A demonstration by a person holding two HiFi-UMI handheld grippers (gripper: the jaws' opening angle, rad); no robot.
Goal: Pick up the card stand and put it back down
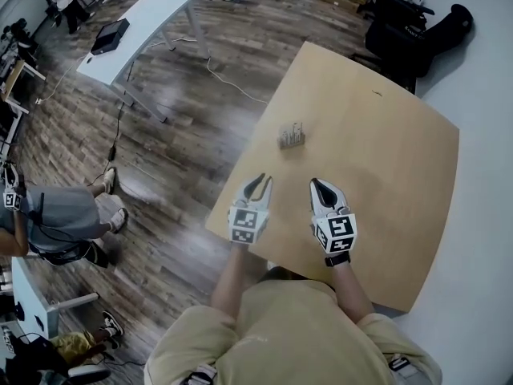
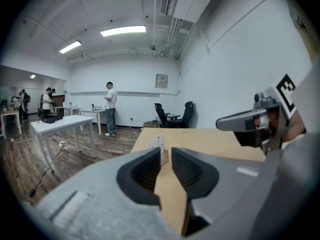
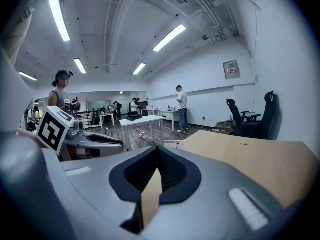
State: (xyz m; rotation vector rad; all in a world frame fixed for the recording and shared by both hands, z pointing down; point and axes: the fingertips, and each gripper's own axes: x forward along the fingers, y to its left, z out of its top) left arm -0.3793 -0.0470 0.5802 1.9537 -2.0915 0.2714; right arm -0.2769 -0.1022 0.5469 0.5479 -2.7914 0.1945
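The card stand [image 1: 292,135], a small clear holder with upright pieces, stands on the wooden table [image 1: 385,175] toward its left side. Both grippers hover over the table's near edge, short of the stand, and point at it. My left gripper [image 1: 262,180] has its jaws a narrow gap apart with nothing between them. In the left gripper view the stand [image 2: 161,147] shows through that gap [image 2: 166,153], still well ahead. My right gripper [image 1: 318,184] is shut and empty, its tips meeting [image 3: 158,149] in the right gripper view.
A white table [image 1: 144,30] with a black device stands on the wood floor at the far left, with a cable trailing from it. Black office chairs [image 1: 409,30] sit beyond the table's far corner. A person [image 1: 56,215] is at the left edge, and others stand further back.
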